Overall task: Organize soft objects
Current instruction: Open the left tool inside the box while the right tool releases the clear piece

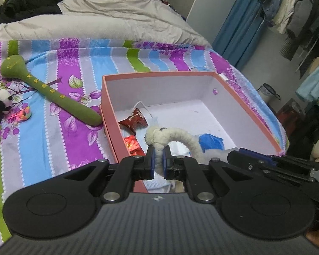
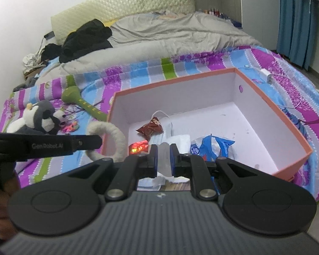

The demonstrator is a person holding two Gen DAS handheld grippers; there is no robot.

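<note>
Two grippers, both nearly shut. Left gripper [image 1: 158,162] pinched on a fuzzy white loop [image 1: 180,137], hung over the near-left corner of the box [image 1: 159,74]. Soft, light, floppy stuff; best nipped on the thin band, as now, since the free arc sags. Right gripper [image 2: 163,159] closed on something pale and crumpled, possibly a tissue or wipe, over the near wall. Already inside: red pouch [image 1: 133,120], blue packet [image 2: 212,146], white cloth. Out on the bed still: green mallet [image 1: 51,91], panda [image 1: 2,101].
</note>
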